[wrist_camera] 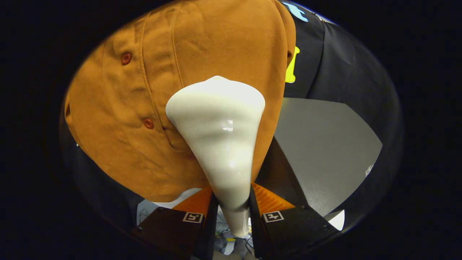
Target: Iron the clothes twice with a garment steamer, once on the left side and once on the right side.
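1. gripper view: your gripper [231, 206] sits at the bottom centre of the frame, its two fingers clamped on the narrow neck of the garment steamer [220, 144], one finger pressing each side
2. the steamer widens from that neck into a glossy cream cone that rises to the middle of the frame, where its broad head lies against the clothes
3. the clothes are a brown button-up shirt [151, 90] that takes up the upper left and centre of the frame, hanging just beyond your fingers
4. you can see two buttons [126, 58] along its front strip in the left half of the frame, one high and one lower, just left of the steamer head
5. the shirt's hem curves across the lower left, just above your left finger
6. a grey panel [325, 144] lies in the right half, beyond your right finger, and a black cloth wall [343, 65] stands above it
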Action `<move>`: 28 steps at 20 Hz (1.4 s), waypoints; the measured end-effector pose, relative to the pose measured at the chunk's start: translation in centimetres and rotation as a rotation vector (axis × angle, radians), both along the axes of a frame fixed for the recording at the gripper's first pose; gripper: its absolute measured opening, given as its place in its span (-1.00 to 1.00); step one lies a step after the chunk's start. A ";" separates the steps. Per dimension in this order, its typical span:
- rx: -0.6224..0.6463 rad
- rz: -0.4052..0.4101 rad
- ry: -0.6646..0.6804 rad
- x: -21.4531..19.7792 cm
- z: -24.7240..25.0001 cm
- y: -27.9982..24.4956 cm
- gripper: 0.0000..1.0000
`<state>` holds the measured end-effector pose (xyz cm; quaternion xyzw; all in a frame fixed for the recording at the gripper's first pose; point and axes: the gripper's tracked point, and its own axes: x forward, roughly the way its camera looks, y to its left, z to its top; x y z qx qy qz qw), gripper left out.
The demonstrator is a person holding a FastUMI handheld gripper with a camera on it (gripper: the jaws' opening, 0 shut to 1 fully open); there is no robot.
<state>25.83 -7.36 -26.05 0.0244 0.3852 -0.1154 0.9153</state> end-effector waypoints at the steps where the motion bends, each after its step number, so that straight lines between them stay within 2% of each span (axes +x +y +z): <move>1: 0.004 -0.001 0.012 -0.2 -0.6 0.1 -0.10; 5: 0.025 0.000 0.047 -1.4 -2.3 0.1 -0.09; 7: 0.041 0.007 0.029 -1.9 -1.5 0.2 -0.09; 12: 0.001 0.012 -0.176 -1.7 7.4 0.3 -0.09; 18: -0.010 0.112 -0.386 -0.4 16.5 5.6 -0.10; 28: -0.006 0.248 -0.475 1.0 19.5 13.5 -0.09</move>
